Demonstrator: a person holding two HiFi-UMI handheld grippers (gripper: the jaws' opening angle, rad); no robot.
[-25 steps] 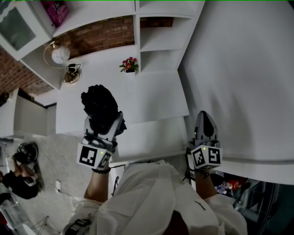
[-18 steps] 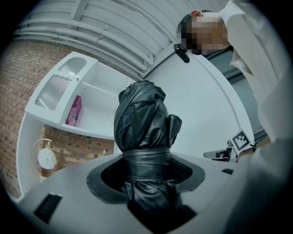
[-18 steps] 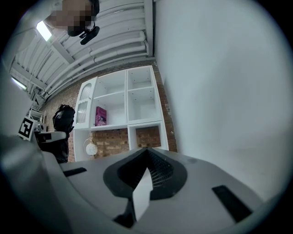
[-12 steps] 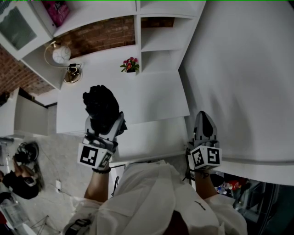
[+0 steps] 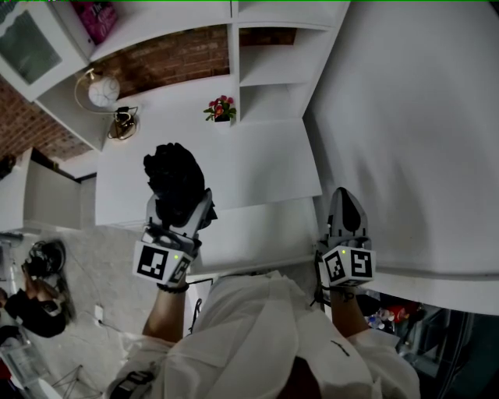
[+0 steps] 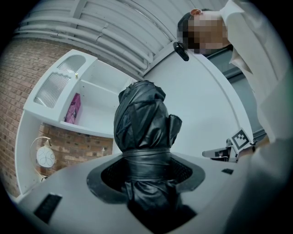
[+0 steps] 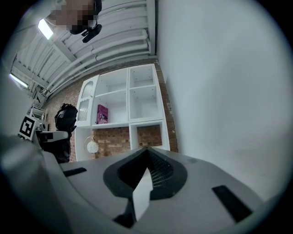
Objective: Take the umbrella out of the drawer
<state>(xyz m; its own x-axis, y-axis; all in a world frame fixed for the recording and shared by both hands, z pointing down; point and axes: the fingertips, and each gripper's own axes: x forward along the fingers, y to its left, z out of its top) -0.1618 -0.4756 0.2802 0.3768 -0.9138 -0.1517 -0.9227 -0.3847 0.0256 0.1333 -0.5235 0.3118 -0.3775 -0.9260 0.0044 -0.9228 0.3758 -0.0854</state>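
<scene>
The left gripper (image 5: 181, 209) is clamped on the umbrella (image 5: 173, 173) (black, folded, strapped), held in the air above the cabinet (image 5: 269, 164). The taking-out looks done. Best to grip firmly without squeezing harder. The right gripper (image 5: 347, 206), right of the cabinet, is empty with its jaws together.

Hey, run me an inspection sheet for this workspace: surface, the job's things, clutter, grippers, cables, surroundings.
Surface: white cabinet top, in front of both grippers.
Job's things: black umbrella, folded and strapped, held above the top; the drawer can't be made out.
Clutter: clock, ornament and flower pot at the back; pink book on a shelf.
Grippers: left gripper shut on the umbrella; right gripper with fingers together, empty.
Cables: nothing seen.
Surroundings: white shelves, brick wall, a person low on the floor at left.
</scene>
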